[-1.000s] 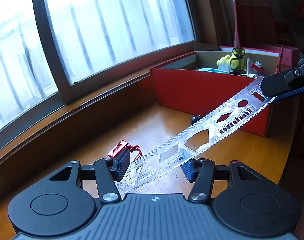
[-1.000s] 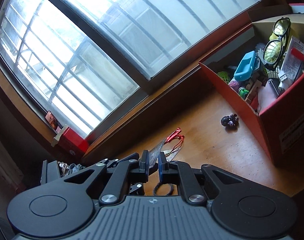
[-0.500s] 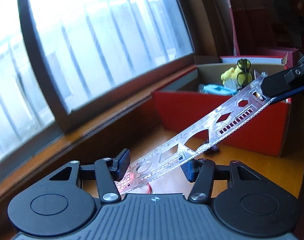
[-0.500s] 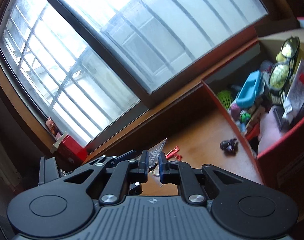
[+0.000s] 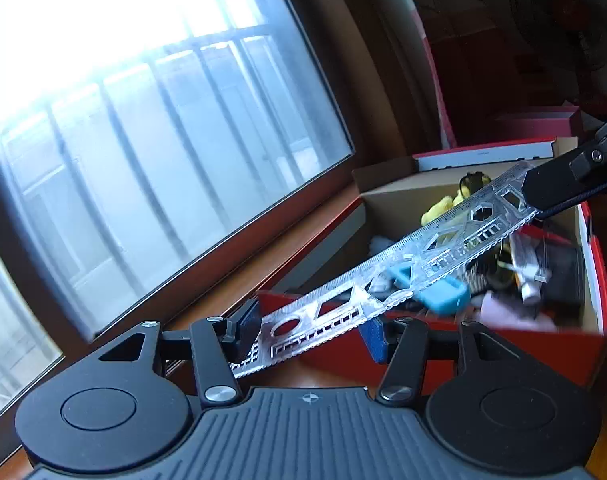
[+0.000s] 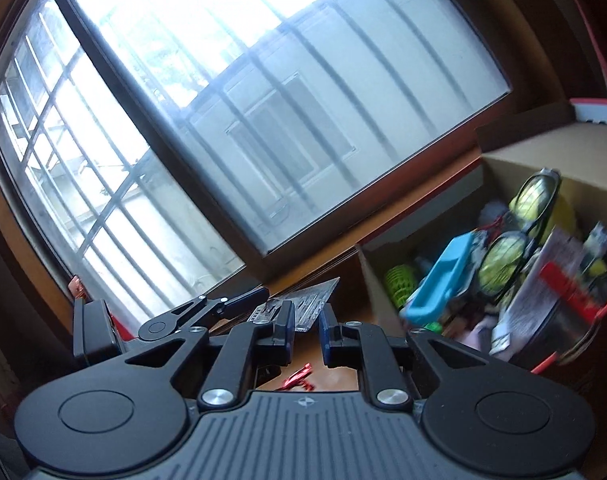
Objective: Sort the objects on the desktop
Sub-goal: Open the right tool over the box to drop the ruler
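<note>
A clear plastic stencil ruler [image 5: 387,276] slants up over the open red box [image 5: 463,344]. My left gripper [image 5: 309,326] is shut on its near end, blue pads against its edges. My right gripper [image 6: 305,330] has its jaws slightly apart around the ruler's far end [image 6: 309,304], no longer pinching it. In the left wrist view a right finger [image 5: 551,190] still lies against the ruler's far end. The red box [image 6: 563,364] holds glasses [image 6: 515,240], a blue case [image 6: 435,280] and several small items.
A large barred window [image 5: 163,128] and wooden sill [image 5: 263,276] run along the left. A red charm [image 6: 297,378] lies on the wooden desk below the right gripper. A standing fan [image 5: 563,24] is at the far right.
Both grippers rose and carried the ruler from above the desk to over the red box. The right gripper's jaws have parted from the ruler's end.
</note>
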Available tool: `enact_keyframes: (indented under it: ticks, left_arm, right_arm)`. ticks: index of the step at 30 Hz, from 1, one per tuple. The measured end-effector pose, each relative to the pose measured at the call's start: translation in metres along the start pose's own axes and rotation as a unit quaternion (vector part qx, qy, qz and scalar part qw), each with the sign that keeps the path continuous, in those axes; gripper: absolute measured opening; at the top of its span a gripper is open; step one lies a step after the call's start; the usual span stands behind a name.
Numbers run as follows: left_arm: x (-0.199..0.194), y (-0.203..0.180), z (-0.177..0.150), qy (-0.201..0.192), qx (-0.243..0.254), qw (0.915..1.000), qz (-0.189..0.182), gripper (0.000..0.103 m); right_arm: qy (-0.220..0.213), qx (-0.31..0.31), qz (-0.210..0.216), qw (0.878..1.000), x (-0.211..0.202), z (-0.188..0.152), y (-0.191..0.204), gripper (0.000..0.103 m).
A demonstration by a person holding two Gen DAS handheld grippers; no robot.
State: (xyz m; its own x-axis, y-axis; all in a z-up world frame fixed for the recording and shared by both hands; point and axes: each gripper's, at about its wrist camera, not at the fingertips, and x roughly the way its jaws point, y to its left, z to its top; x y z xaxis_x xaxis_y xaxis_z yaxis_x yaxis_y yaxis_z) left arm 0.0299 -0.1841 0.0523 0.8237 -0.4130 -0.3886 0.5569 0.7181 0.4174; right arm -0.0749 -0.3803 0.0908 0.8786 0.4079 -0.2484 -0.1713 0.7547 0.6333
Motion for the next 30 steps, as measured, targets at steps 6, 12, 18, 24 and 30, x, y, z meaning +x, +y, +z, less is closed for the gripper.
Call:
enact_keyframes:
  ticks: [6,12,18,24,30]
  left_arm:
    - [0.044,-0.025,0.039,-0.020,0.029,0.9992,-0.019,0.055]
    - [0.093,-0.048,0.062,-0.014,0.046,0.9981,-0.039,0.055]
    - [0.108,-0.059,0.056,0.015,0.029,0.9984,-0.046,0.067]
    - [0.093,-0.045,0.043,0.046,-0.028,0.9983,-0.022,0.080]
    - [0.048,-0.016,0.009,0.088,-0.121,0.9882,0.034,0.088]
  right_arm:
    - [-0.019,0.012,-0.013,1.000,-0.003,0.026,-0.040,0.015]
    - [-0.043,0.031,-0.033,0.998,0.002,0.046,-0.081,0.015]
    - [-0.032,0.050,-0.044,0.997,0.012,0.052,-0.113,0.052]
    - [-0.013,0.041,-0.035,0.998,0.028,0.051,-0.117,0.079]
    - [0.016,-0.001,-0.031,0.999,0.051,0.042,-0.100,0.087]
